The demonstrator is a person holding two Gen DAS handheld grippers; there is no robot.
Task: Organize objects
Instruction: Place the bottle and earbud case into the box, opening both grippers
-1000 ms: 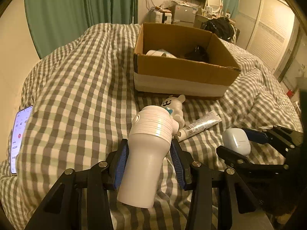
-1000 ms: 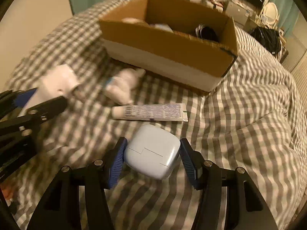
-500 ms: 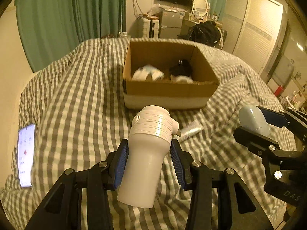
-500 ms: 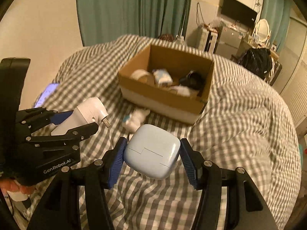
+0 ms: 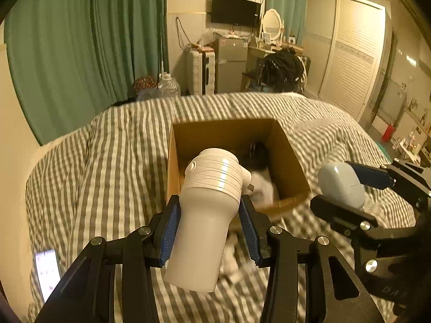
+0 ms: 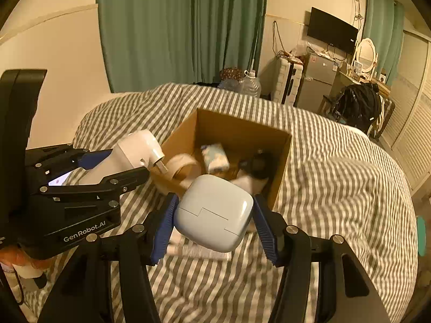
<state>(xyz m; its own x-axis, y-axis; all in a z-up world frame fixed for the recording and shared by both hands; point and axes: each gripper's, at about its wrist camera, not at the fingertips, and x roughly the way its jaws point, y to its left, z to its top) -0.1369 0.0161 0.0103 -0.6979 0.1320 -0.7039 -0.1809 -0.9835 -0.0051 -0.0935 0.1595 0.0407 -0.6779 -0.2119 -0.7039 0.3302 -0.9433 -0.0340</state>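
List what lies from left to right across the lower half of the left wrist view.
Phone on the checked bedspread → white plug-in device held in the left gripper → pale blue case held in the right gripper.

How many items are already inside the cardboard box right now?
4 visible in the cardboard box: tape roll at its left, wrapped packet mid, black item right, white item nearest. More may be hidden.
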